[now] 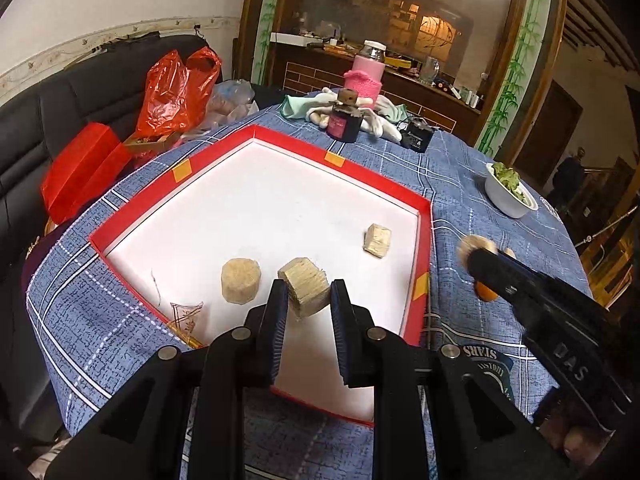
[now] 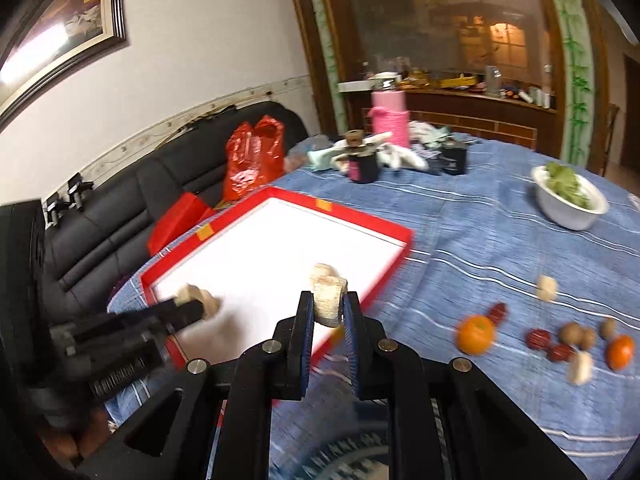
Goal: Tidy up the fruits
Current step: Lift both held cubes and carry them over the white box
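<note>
Both tools are clenched on tan chunks: my left tool (image 1: 308,294) holds a cube (image 1: 306,286) over the red tray (image 1: 424,240), right tool (image 2: 329,308) holds a block (image 2: 329,300) with the tray edge at 11 o'clock. Tray count: two chunks lying loose. Surface: two oranges (image 2: 475,334).

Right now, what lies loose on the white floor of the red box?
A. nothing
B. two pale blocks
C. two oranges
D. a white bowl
B: a round pale block and a squarish one rest inside the red box, apart from each other.
</note>
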